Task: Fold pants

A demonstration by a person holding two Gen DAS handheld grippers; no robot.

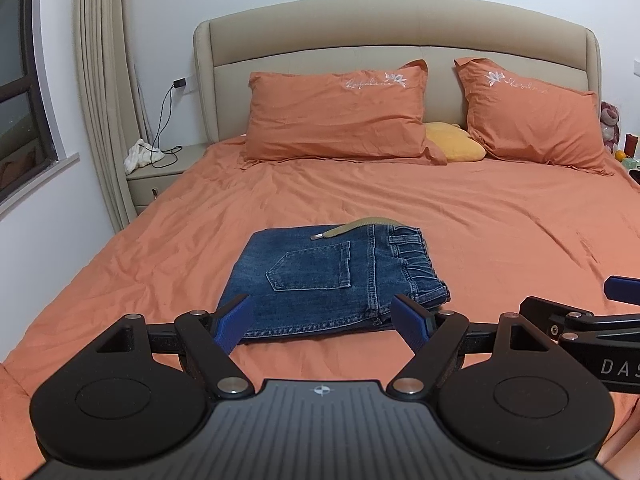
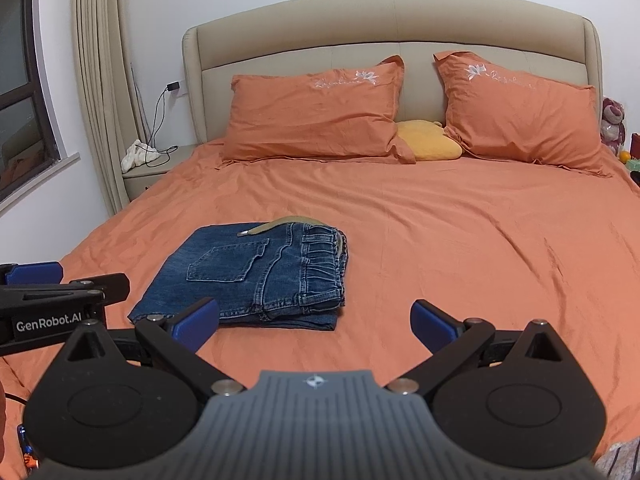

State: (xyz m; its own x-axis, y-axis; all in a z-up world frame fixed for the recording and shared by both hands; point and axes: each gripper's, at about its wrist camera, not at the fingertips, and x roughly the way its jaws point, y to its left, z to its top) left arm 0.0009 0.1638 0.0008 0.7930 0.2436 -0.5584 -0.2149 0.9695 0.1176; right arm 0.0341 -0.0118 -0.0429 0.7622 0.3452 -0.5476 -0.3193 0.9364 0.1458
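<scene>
**Clerk A:** Bedroom, item one: bed (image 1: 460,216) with orange sheet, beige padded headboard (image 1: 400,28), two orange embroidered pillows (image 1: 336,116) propped against it, a yellow cushion (image 1: 454,142) between them.

**Clerk B:** Item two?

**Clerk A:** Pants (image 1: 320,280), blue denim, folded into a compact rectangle, lying flat on the sheet toward the near edge of the bed. Back pocket faces up; elastic waistband at the right side. An olive drawstring (image 1: 360,226) lies across the far edge of the fold.

**Clerk B:** Tools?

**Clerk A:** Left gripper (image 1: 324,320): blue pads set wide apart, holding nothing, hovering at the near edge of the pants. Right gripper (image 2: 314,320): pads likewise spread, empty, just beside the left one, off the pants' right corner.

**Clerk B:** Sundries?

**Clerk A:** Nightstand (image 1: 160,172) left of the bed, carrying a white cloth (image 1: 140,154) and a black charger cable (image 1: 162,128). Curtain (image 1: 100,80) beside the window.
</scene>
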